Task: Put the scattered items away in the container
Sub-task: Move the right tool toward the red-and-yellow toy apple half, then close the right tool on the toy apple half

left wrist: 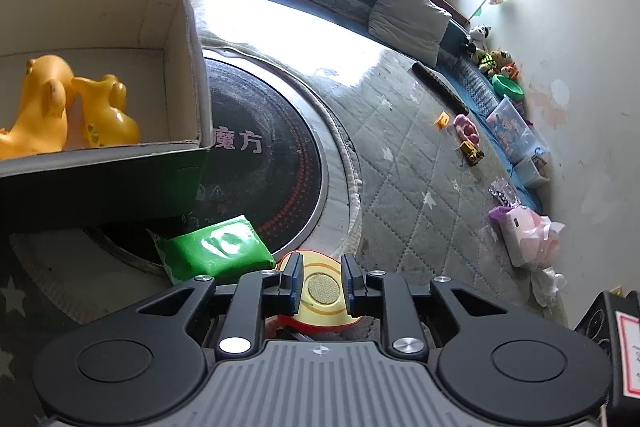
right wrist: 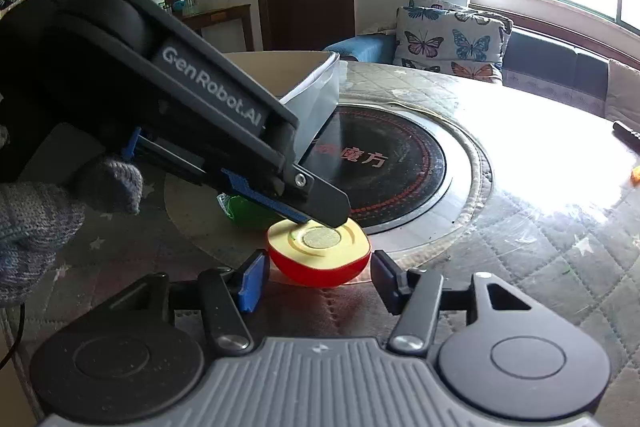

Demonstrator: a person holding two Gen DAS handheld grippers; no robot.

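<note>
Left tongs (left wrist: 320, 281) clamped on apple half (left wrist: 323, 301); right tongs (right wrist: 316, 277) wide apart, flanking it untouched.

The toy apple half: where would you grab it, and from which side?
Grip the apple half across its rounded red sides, coming from above. It lies flat face up, so the top offers no hold. The left hand-held gripper already straddles it that way.

Left hand-held gripper (left wrist: 320, 283) angled downward, jaws narrowed, right hand-held gripper (right wrist: 318, 277) level, jaws wide
</note>
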